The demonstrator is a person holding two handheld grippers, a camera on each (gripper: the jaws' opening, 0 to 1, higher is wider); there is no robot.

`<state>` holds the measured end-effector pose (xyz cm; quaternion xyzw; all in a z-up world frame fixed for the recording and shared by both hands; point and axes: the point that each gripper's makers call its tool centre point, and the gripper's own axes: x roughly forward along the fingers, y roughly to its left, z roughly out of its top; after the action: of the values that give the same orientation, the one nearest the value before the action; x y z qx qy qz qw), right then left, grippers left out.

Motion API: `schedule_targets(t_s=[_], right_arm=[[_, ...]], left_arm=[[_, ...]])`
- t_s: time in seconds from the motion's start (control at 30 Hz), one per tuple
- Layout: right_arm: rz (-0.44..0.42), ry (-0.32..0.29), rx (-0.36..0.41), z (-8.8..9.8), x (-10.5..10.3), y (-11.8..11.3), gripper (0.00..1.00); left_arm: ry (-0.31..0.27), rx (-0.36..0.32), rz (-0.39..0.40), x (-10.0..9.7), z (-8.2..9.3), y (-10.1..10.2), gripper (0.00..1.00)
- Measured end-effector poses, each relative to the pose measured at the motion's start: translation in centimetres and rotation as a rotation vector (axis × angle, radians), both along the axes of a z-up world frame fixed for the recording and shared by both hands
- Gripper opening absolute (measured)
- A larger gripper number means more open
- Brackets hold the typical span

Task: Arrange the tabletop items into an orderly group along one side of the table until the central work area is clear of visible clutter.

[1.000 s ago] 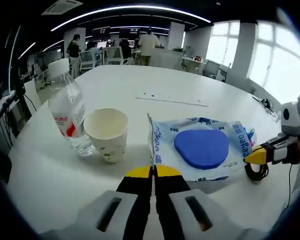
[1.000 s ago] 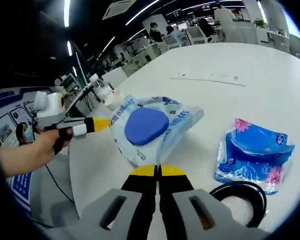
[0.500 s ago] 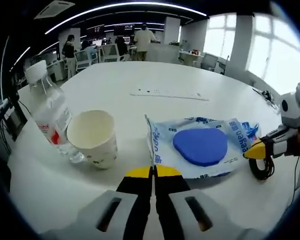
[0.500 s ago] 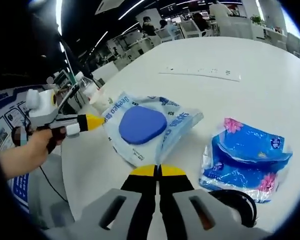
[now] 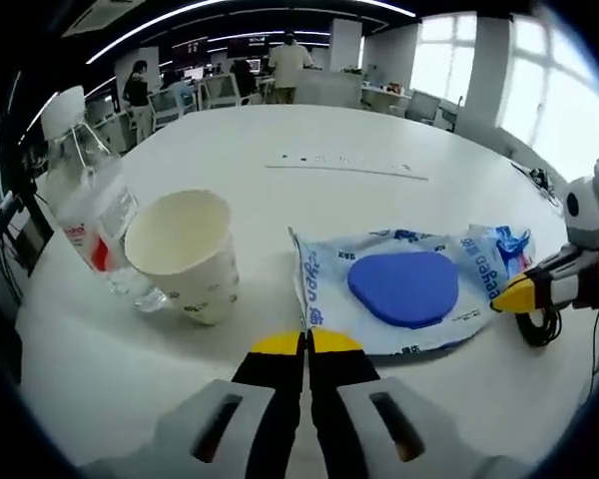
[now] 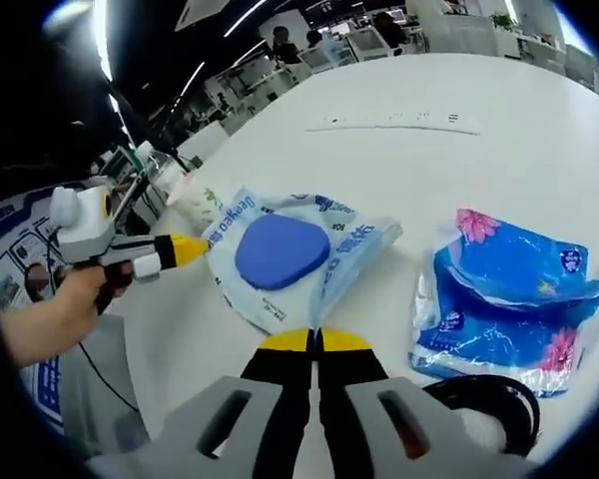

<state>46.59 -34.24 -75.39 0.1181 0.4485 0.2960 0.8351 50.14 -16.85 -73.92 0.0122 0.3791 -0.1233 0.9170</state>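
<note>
so: 1 bottle | 1 cup | 1 wipes pack | 1 tissue pack | both tools pinched closed, empty

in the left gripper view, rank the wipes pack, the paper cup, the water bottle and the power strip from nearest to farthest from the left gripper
1. Wipes pack: just ahead of the left gripper, slightly right.
2. Paper cup: ahead, to the left.
3. Water bottle: farther left, beside the cup.
4. Power strip: far across the table.
</note>
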Motion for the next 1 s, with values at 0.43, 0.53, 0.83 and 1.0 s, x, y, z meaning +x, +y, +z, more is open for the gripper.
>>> schedule_targets(t_s=[0.43, 0.53, 0.83, 1.0], right_arm=[[-0.047, 0.047, 0.061, -0.8, -0.3, -0.1, 0.0], [-0.02, 0.021, 0.034, -0.7, -0.5, 0.1, 0.0], [-0.036, 0.03, 0.037, -1.1, -0.5, 0.0, 0.0], [-0.026, 0.01, 0.028, -0.8, -0.7, 0.1, 0.0]], left_arm=[[0.025, 0.008, 0.024, -0.5, -1.4, 0.1, 0.0], [0.02, 0.004, 0.035, -0.7, -1.5, 0.2, 0.0], [0.013, -0.03, 0.077, -0.7, -1.5, 0.2, 0.0], [0.003, -0.027, 0.093, -0.7, -1.5, 0.2, 0.0]])
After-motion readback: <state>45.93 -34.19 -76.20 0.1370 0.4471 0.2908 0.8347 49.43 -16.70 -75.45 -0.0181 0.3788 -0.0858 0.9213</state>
